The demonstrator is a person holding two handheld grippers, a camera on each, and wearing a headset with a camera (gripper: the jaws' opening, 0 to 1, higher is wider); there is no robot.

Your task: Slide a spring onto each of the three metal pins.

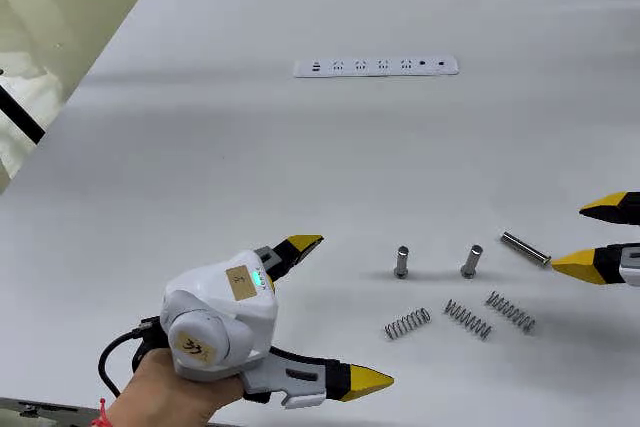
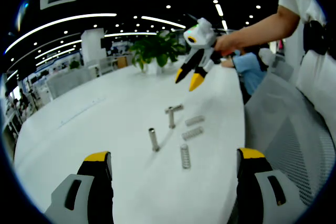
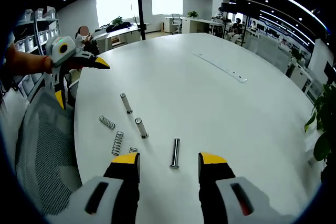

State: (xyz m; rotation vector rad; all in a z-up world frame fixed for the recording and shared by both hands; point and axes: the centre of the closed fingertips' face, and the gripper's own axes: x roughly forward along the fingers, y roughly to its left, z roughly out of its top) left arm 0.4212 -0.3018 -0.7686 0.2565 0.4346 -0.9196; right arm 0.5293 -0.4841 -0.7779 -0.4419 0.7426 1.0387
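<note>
Currently, two metal pins point(image 1: 402, 261) are stood upright on the smooth white tabletop point(image 1: 300, 147), a third laid flat, three coiled springs point(image 1: 467, 318) beside them. Jaws of the left gripper point(image 1: 345, 312) and right gripper point(image 1: 578, 235) are held apart.

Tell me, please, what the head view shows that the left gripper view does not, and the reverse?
Of the two, the head view alone has the hand holding the left gripper, with that gripper's white body. The left gripper view alone has the arm holding the right gripper, a potted plant and ceiling lights. Both share two upright pins, one pin lying flat and three loose springs on the white table.
</note>
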